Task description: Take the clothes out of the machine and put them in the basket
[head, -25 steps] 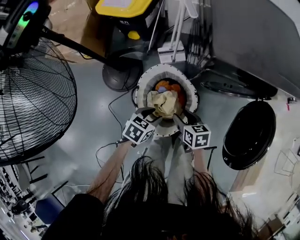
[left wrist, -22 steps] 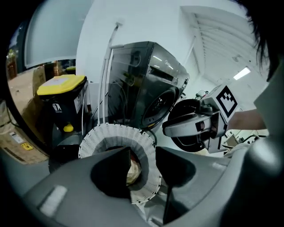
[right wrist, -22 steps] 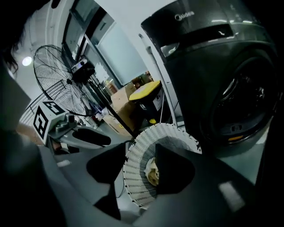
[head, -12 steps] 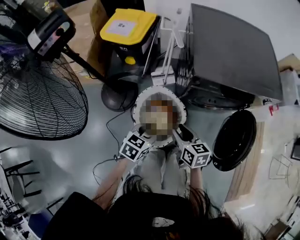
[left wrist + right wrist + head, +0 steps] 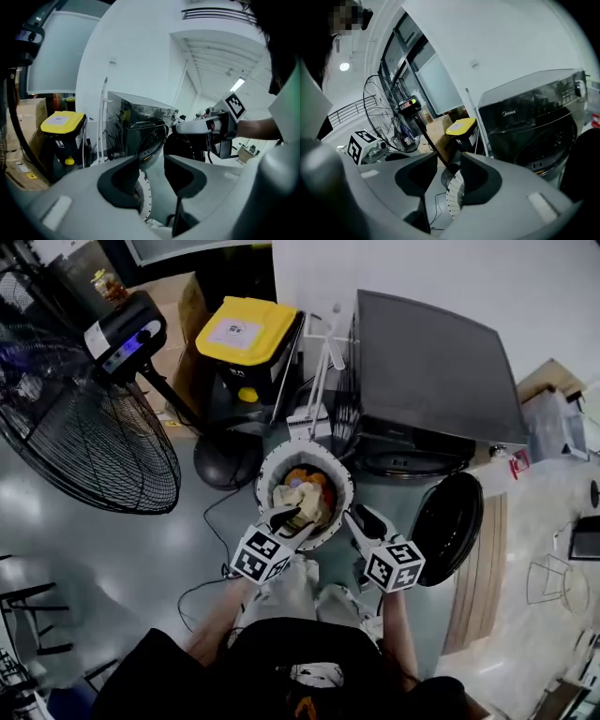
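1. both claws have drawn back from the clothes pile.
2. washing machine (image 5: 431, 371) stands behind the basket, with its door (image 5: 448, 526) open.
3. basket (image 5: 266, 474) on the floor holds the clothes (image 5: 302, 498).
4. left claw (image 5: 284, 517) is at the near rim and right claw (image 5: 361, 519) just beside it; both have their jaws apart, gripping nothing.

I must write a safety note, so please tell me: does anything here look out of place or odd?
Nothing is spilled or broken. Two things stand out: the machine door stands wide open beside the basket, and a loose cable trails over the floor near it.
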The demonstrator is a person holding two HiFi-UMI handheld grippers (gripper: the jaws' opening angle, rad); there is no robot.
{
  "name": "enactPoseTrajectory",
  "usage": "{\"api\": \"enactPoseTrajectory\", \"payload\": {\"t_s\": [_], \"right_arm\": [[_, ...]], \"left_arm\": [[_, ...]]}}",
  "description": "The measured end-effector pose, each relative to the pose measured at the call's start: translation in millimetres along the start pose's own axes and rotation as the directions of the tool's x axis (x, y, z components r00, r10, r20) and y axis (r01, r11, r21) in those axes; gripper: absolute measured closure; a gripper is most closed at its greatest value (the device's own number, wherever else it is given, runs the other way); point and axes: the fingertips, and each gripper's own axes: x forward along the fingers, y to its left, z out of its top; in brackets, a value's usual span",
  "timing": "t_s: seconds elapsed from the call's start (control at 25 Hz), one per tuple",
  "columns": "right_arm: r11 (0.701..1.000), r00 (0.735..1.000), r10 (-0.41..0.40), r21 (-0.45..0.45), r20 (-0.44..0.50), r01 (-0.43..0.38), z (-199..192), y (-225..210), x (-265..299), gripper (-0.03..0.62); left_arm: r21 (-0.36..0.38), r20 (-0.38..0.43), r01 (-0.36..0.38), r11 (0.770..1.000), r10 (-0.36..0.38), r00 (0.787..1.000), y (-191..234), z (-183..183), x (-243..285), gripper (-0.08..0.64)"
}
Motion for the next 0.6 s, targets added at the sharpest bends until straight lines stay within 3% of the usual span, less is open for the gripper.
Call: {"api": "enactPoseTrajectory", "payload": {"t_s": [0.32,0.6], "right_arm": [[0.997,0.999,0.035,-0.063,0.013,-0.034,2,24,-49,0.437],[0.993,0.996,0.069,-0.102,0.064,-0.062,-1,36,-109,0.462]], "left_arm": [[0.03,0.022,-0.006,1.0,0.005,1.0,-44,4,-21,0.391],[-0.004,0.116,-0.023,1.0,0.023,0.993,-104,20,-34,0.393]]}}
